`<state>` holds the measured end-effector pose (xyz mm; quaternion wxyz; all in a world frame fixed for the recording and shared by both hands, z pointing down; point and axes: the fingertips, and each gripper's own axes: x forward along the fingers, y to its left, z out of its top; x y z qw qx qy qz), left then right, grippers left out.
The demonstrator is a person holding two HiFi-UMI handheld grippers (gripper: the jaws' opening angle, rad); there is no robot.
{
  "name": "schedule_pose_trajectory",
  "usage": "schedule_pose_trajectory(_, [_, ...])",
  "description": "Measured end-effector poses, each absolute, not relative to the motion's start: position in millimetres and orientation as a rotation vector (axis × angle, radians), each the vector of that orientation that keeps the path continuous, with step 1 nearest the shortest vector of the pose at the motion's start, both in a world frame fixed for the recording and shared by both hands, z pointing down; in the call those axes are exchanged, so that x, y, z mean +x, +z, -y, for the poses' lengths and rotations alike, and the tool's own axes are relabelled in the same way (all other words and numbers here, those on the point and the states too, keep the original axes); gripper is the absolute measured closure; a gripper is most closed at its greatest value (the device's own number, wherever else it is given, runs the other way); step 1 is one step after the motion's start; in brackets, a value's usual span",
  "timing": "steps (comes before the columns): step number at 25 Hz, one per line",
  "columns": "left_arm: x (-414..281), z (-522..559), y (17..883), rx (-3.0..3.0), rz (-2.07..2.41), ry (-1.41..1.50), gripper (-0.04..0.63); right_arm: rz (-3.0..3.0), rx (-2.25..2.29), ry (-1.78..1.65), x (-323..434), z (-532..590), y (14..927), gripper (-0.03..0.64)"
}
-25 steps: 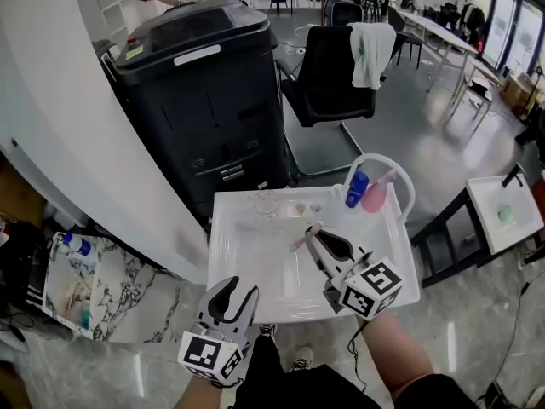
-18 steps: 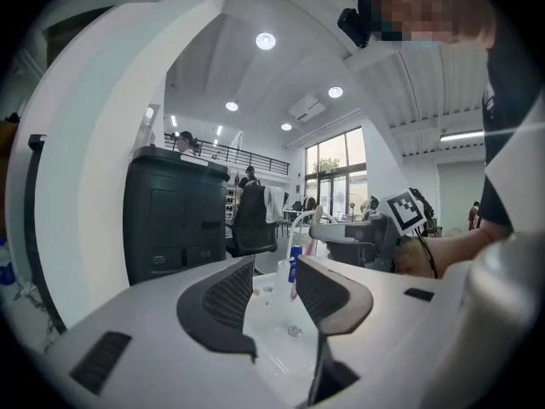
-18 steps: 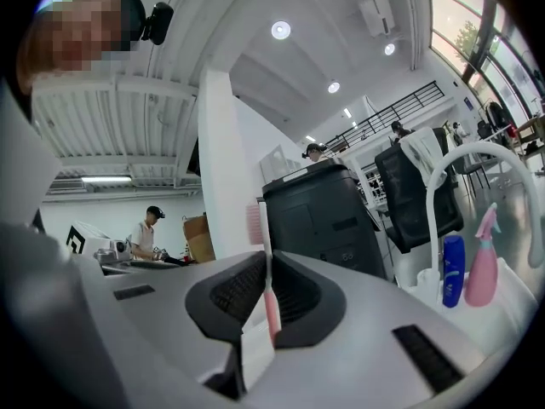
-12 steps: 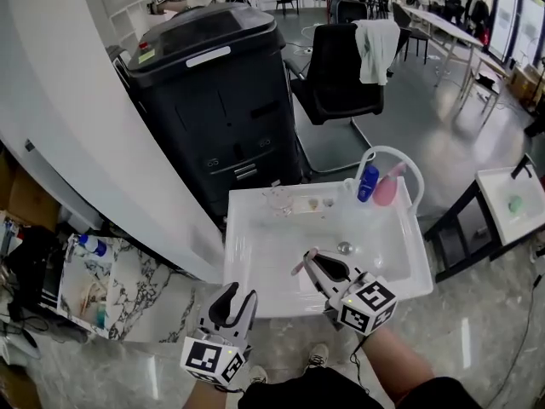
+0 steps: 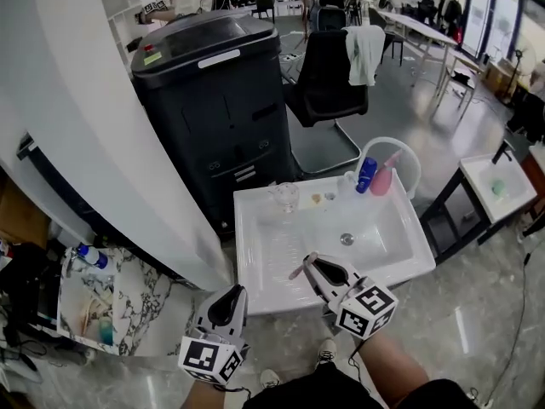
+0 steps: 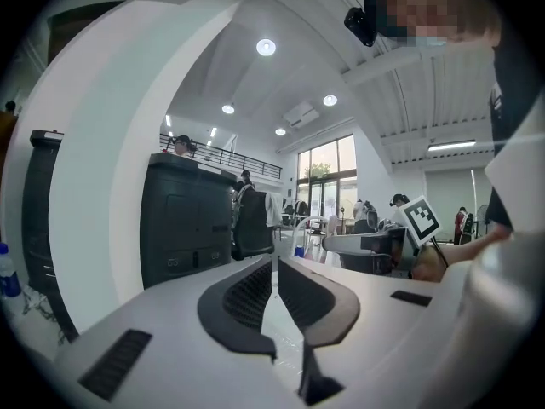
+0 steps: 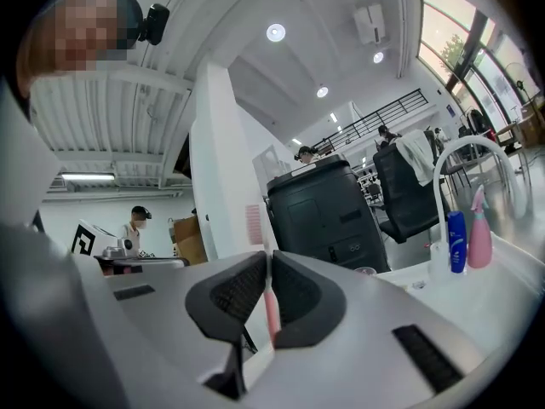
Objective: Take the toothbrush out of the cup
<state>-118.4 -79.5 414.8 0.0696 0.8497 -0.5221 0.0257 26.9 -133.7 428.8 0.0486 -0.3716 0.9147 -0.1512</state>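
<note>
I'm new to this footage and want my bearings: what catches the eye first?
The right gripper, jaws shut on a pink toothbrush, hangs over the white sink's front edge. Behind the sink looms a big black machine; a clear cup sits on the sink's back rim.

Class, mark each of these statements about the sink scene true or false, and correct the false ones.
1. The right gripper is shut on the toothbrush. True.
2. The toothbrush stands in the clear cup. False: it is out of the cup, held over the front part of the white sink.
3. A blue bottle and a pink spray bottle stand at the sink's back right corner. True.
4. The left gripper holds the cup. False: its jaws are closing with nothing between them, and the cup stands on the sink's back ledge.
5. A white towel hangs over the black chair. True.
</note>
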Motion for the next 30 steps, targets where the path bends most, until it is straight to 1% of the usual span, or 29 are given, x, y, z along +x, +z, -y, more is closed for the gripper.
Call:
schedule_pose_trajectory(4, [-134.0, 63.0, 409.7, 2.595, 1.504, 0.041, 0.572, -2.756, -1.210, -0.426, 14.0, 107.8, 419.7, 0.583])
schedule_pose_trajectory(16, [-143.3, 6.9, 418.7, 2.707, 1.246, 0.025, 0.572, -2.652, -1.458, -0.359, 6.8, 17.2, 414.8, 0.583])
schedule_pose_trajectory(30, [-133.5, -36.1, 415.0, 2.757, 1.180, 0.042, 0.572, -2.610, -1.501, -0.347, 12.7, -32.3, 407.3, 0.584])
